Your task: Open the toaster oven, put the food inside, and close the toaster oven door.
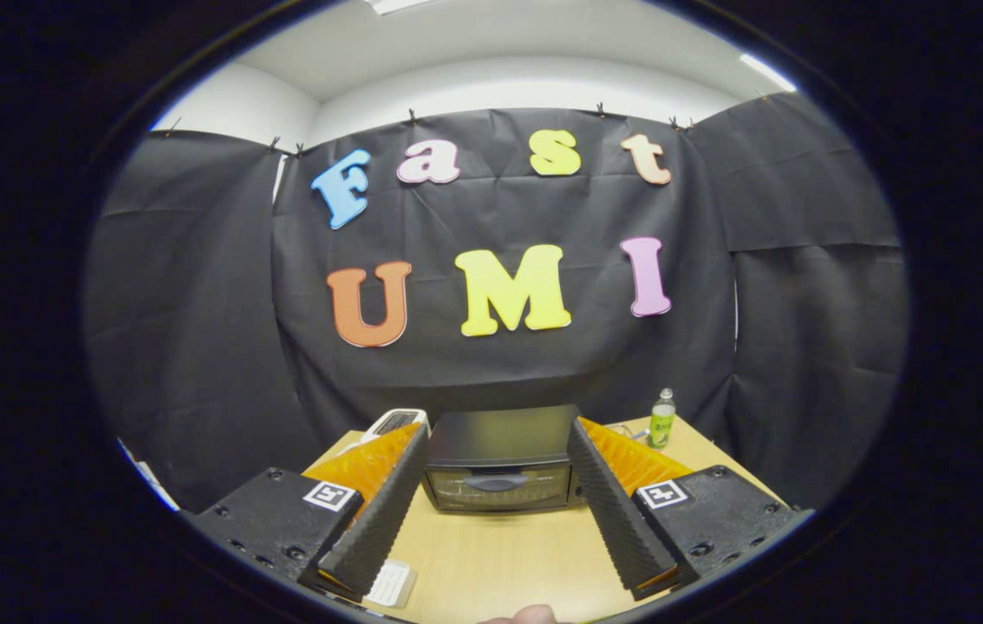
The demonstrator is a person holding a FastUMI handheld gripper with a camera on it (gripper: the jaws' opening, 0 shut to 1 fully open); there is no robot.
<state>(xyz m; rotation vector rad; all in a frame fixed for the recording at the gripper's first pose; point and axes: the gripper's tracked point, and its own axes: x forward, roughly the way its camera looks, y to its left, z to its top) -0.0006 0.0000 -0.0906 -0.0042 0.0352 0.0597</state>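
The toaster oven (501, 459) is standing at the far side of the table (500, 563), framed between the two fingers, door closed. Judged heavy and rigid, it is best taken by the door handle (496, 482). The tongs (498, 503) are hanging released, grasping nothing. A small green bottle (662, 419) is standing just right of the oven.

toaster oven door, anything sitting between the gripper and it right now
Nothing visible does. The gripper is open, and the toaster oven sits ahead, framed between its fingers, door shut. Only bare table lies between. The green bottle stands off to the oven's side, out of the path.
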